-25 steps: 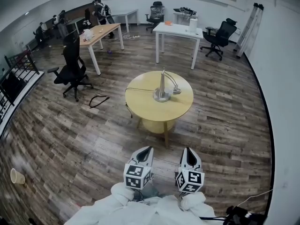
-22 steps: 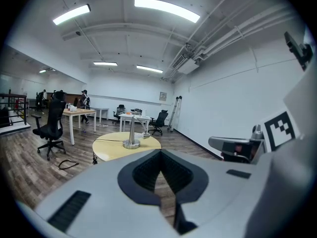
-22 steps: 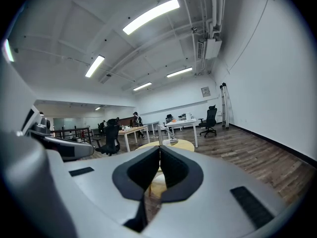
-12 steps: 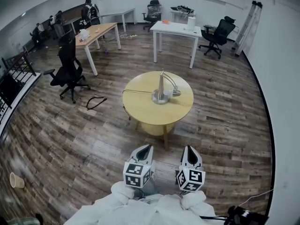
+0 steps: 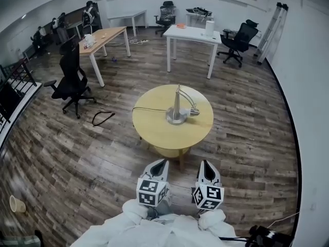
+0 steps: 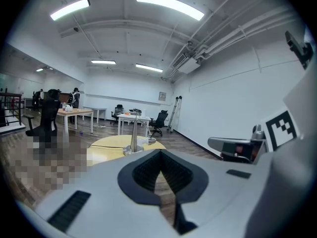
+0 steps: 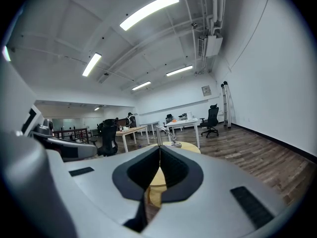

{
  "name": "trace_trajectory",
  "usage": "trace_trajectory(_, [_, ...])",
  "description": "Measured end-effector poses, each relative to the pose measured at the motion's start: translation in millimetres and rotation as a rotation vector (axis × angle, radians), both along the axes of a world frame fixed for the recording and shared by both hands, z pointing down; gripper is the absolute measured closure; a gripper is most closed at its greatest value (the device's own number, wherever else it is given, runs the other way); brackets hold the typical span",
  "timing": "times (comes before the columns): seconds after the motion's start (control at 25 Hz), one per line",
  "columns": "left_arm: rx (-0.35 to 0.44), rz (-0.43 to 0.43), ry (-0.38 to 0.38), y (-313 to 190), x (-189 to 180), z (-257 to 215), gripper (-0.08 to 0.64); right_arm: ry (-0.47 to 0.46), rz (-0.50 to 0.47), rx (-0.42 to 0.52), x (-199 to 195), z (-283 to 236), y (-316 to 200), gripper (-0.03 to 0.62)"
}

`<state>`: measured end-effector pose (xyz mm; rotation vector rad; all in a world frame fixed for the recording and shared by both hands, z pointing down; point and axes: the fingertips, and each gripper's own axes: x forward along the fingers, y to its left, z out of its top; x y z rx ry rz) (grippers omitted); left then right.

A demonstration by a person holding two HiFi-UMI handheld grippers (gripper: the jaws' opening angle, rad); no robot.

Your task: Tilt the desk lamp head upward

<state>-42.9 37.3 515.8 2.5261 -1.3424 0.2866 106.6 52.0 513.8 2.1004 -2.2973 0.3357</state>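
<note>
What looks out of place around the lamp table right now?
A paper cup lies on the floor at far left, and a black cord lies loose left of the round table. The desk lamp stands upright.

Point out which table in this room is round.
The yellow table in the foreground, the one carrying the desk lamp. The white table and the wood-topped table behind it are both rectangular.
</note>
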Motion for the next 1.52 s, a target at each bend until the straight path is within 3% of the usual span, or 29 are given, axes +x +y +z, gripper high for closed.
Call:
trace_trajectory(0.28, [-0.033,0.021,-0.011,-63.1,0.6,2.5,0.563,-0.011,-0.004,-0.023,-4.3,1.4,-64.8,0.580])
trace_trajectory(0.92, [-0.013,0.037,0.004,-232.8,-7.7,-9.2,0.563,0.011,0.037,0.012,-4.8,-19.9,-226.3,0.579])
trace_trajectory(1.28, [0.005,-0.003,0.025,-285.8,-21.8,-9.4,0.562,0.037,0.021,-0.014,-8.7,-16.0,-264.4,0.579])
trace_trajectory(1.52, [-0.039,-0.059,0.029,-294.6,-33.6,10.7,0.563,0.049,0.018,-0.075,1.2,4.6,-268.0,0.579])
